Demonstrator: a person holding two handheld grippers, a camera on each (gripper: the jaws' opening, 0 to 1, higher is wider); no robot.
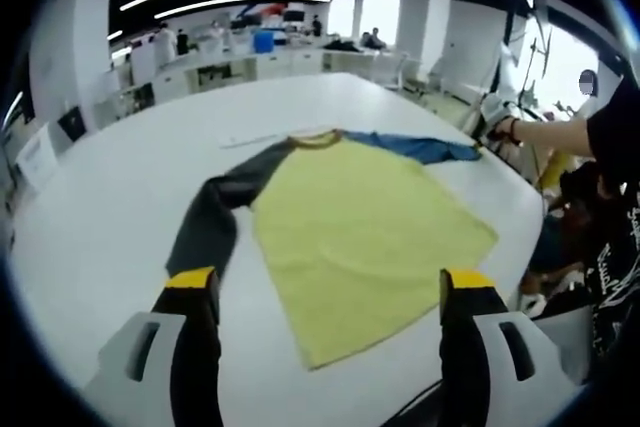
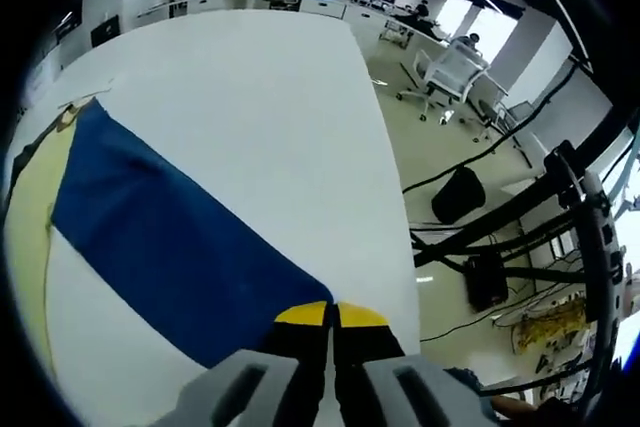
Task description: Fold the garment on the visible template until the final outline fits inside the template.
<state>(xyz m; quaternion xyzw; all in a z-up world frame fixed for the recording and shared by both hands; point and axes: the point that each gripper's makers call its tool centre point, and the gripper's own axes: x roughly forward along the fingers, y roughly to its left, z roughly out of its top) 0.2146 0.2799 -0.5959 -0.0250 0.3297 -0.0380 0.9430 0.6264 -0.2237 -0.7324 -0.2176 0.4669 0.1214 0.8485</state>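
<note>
A long-sleeved shirt lies flat on the white table [image 1: 120, 197], with a yellow body [image 1: 360, 237], a dark grey sleeve [image 1: 215, 217] and a blue sleeve [image 1: 420, 147]. My left gripper [image 1: 328, 282] hovers open above the shirt's near hem, one jaw over the grey cuff and the other past the yellow hem's right corner. In the right gripper view the blue sleeve [image 2: 170, 237] runs diagonally to my right gripper [image 2: 330, 315], whose yellow-tipped jaws are shut on its cuff near the table edge. From the left gripper view, that gripper [image 1: 492, 119] sits at the sleeve's far end in a person's hand.
The table's right edge [image 2: 385, 157] drops to a floor with cables, a dark bag [image 2: 458, 194] and office chairs [image 2: 450, 72]. A person in dark clothes [image 1: 610, 177] stands at the table's right side. Desks and shelves line the far wall.
</note>
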